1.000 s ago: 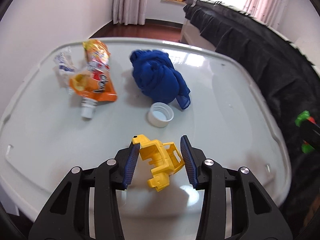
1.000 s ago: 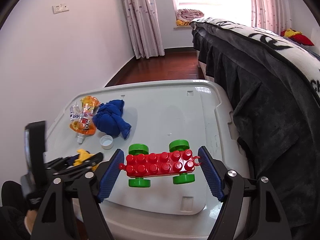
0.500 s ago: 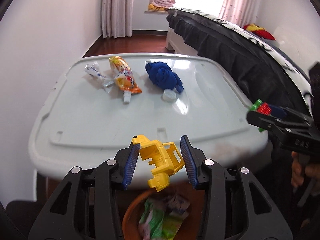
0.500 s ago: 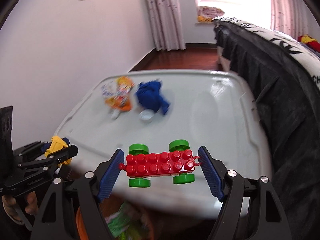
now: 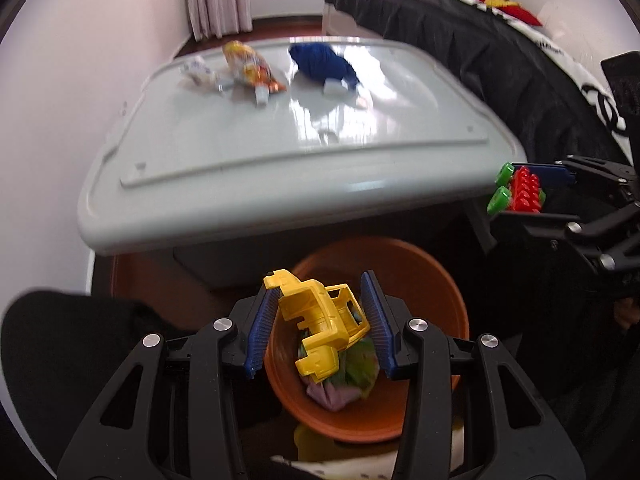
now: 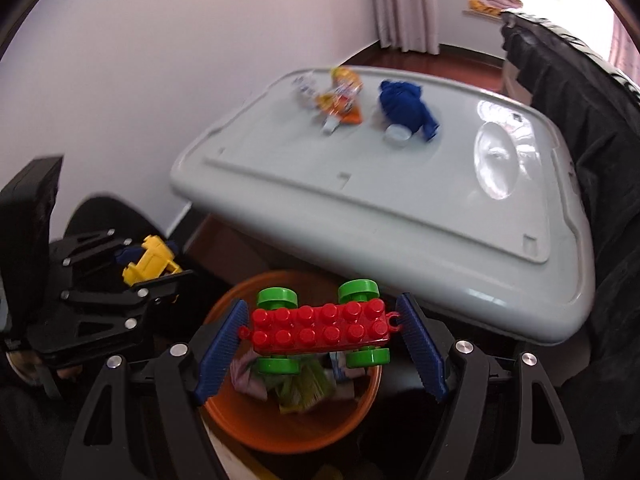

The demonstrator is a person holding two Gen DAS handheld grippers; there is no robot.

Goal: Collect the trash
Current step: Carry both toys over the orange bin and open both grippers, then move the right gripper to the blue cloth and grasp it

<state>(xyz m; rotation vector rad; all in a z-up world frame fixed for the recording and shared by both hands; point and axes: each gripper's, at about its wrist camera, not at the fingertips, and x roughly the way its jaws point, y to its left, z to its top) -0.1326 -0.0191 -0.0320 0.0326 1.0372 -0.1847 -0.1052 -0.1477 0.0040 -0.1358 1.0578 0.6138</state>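
Observation:
My left gripper (image 5: 318,322) is shut on a yellow plastic toy piece (image 5: 320,328) and hangs over an orange bin (image 5: 436,280) that holds crumpled wrappers. My right gripper (image 6: 320,336) is shut on a red brick car (image 6: 320,330) with green wheels, above the same orange bin (image 6: 288,436). In the left wrist view the red car (image 5: 524,194) shows at the right edge; in the right wrist view the yellow piece (image 6: 150,264) shows at the left. On the grey lid (image 5: 240,152) lie an orange pouch (image 5: 250,68), a blue cloth (image 5: 322,62) and a white cap (image 6: 398,135).
A small clear wrapper (image 5: 196,72) lies by the pouch. A bed under a black cover (image 5: 500,64) flanks the grey lid on the right. A white wall (image 6: 160,60) runs along the left. Dark clothing of the person (image 5: 60,352) fills the lower left.
Both grippers have pulled back off the grey lid with their toys still held. The orange bin has come into view beneath them, and the lid now lies farther away.

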